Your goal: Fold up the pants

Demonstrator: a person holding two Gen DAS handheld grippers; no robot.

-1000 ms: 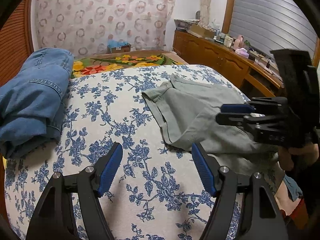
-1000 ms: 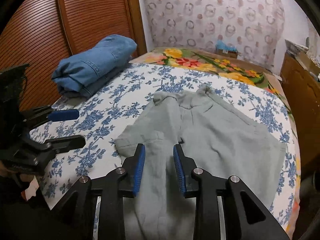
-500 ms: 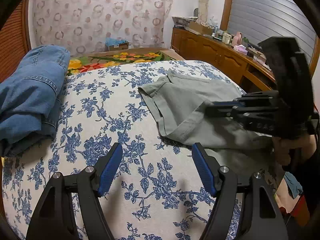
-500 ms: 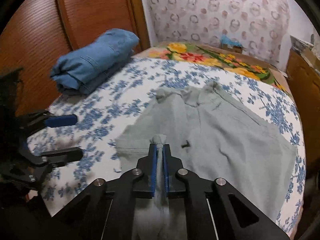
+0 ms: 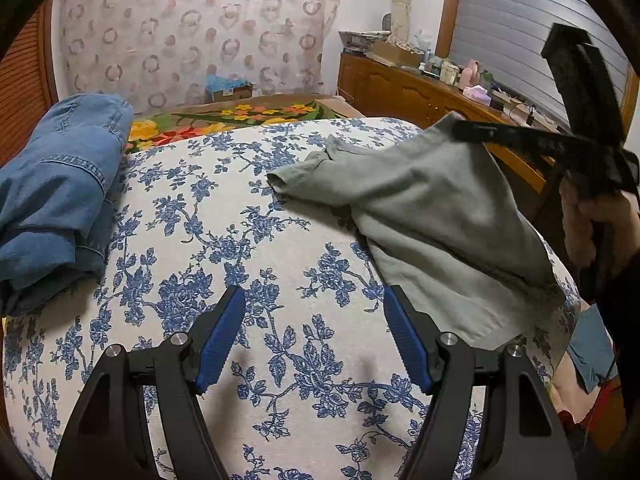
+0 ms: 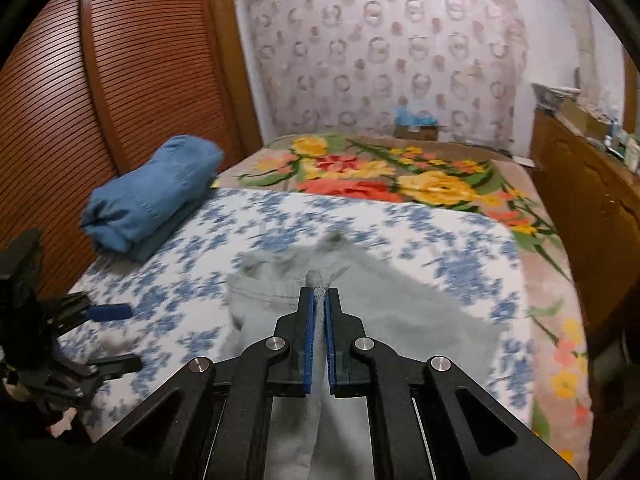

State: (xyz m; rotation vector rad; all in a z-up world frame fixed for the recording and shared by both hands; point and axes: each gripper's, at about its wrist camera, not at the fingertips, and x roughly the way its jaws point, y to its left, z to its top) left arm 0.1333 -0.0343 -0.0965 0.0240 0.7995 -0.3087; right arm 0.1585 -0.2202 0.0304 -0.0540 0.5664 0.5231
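our right gripper (image 6: 319, 336) has its blue fingers (image 6: 308, 344) pinched nearly together on a fold of the grey-green pants (image 5: 420, 204), and the cloth rises in a narrow ridge between the pads and pokes out past their tips. seen from our left wrist camera, that same gripper (image 5: 472, 133) holds one corner of the pants lifted off the bed (image 5: 256, 248), with the fabric hanging down from it in a slope toward the bed's right edge. the rest of the pants lies on the blue-flowered bedspread (image 6: 400, 220), on the right half of the bed, with a hem end pointing toward the middle.

our left gripper (image 5: 314, 334) hovers above the bedspread with its fingers (image 5: 222, 336) spread wide and nothing between them; the pants sit just beside its right finger, and we cannot tell whether they touch. in the right wrist view the left gripper (image 6: 108, 336) shows at the lower left, apart from the pants.

a folded pile of blue denim (image 5: 60, 184) rests on the left side of the bed by the wooden slatted door (image 6: 120, 80). a bright floral blanket (image 6: 400, 176) covers the far end, and a wooden dresser (image 5: 420, 92) with clutter stands to the right.
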